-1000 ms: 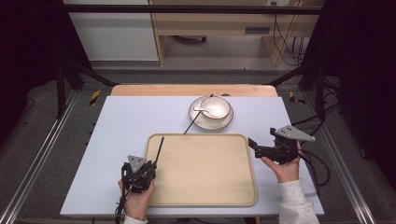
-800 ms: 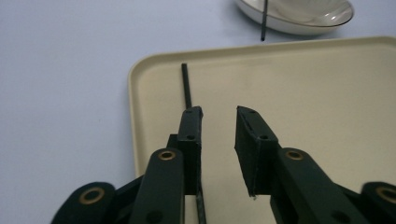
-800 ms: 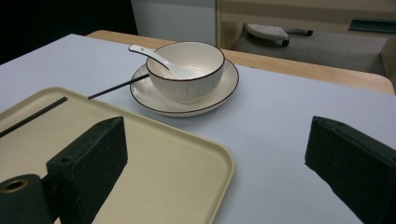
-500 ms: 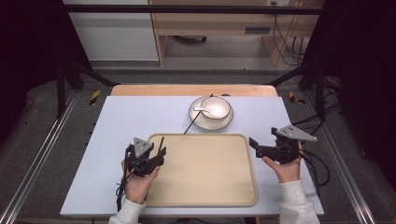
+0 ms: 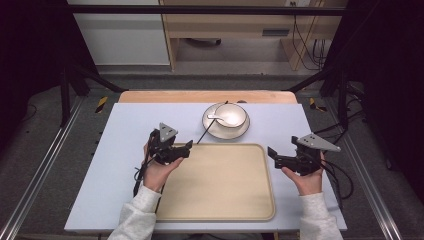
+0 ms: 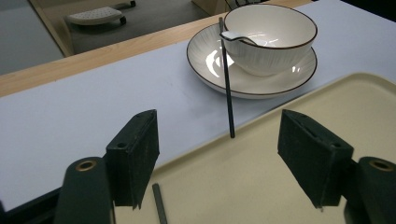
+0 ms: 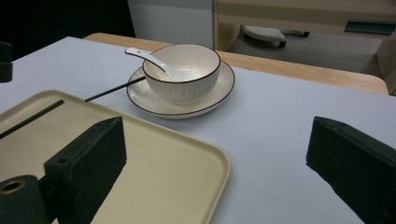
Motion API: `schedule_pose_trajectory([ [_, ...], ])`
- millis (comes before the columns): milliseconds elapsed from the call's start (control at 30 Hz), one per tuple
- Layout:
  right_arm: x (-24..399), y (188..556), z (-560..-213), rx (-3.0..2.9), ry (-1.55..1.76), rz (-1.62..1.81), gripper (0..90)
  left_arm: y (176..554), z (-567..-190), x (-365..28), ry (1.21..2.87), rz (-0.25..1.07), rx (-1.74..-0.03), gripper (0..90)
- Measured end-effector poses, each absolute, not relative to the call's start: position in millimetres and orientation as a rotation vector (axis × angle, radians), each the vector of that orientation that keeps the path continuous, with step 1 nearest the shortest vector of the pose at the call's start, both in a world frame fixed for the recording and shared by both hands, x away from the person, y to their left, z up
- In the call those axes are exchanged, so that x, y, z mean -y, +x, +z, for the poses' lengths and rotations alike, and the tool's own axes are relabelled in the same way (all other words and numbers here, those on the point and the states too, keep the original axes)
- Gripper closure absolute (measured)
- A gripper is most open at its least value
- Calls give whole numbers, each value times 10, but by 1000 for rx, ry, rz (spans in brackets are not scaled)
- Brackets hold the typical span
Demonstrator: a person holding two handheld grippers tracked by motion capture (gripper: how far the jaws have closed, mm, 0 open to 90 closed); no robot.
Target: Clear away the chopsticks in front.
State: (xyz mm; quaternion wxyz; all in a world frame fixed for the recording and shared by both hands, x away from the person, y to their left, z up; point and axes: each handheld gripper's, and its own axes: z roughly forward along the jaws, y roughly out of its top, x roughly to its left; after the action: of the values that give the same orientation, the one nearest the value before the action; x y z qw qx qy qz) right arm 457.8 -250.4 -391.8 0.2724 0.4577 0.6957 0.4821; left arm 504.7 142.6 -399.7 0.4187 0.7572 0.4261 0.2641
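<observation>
My left gripper (image 5: 186, 148) sits over the beige tray's (image 5: 220, 210) ten o'clock corner, jaws spread wide with nothing between them, aimed toward two o'clock at the black chopstick (image 6: 227, 79) (its far end is lost behind the bowl (image 5: 230, 115)). A spoon (image 7: 152, 59) rests in that bowl, on a saucer (image 5: 215, 128). My right gripper (image 5: 272, 154) hovers at the tray's three o'clock edge, equally agape, pointing toward nine

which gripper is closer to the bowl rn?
Left. The left gripper sits at the tray's near-left corner, just short of the bowl; the right gripper is off the tray's right edge, farther away.
</observation>
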Motion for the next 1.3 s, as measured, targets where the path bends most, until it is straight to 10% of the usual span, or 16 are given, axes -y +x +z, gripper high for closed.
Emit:
schedule_pose_trajectory([
  [600,2500,4596,-3919,-1872,1235,1304,59,5625,-4127,-1027,2057,601,-973,280],
  [1300,2501,4605,-3922,-1881,1231,1295,70,6109,-4341,-731,2140,617,-981,511],
])
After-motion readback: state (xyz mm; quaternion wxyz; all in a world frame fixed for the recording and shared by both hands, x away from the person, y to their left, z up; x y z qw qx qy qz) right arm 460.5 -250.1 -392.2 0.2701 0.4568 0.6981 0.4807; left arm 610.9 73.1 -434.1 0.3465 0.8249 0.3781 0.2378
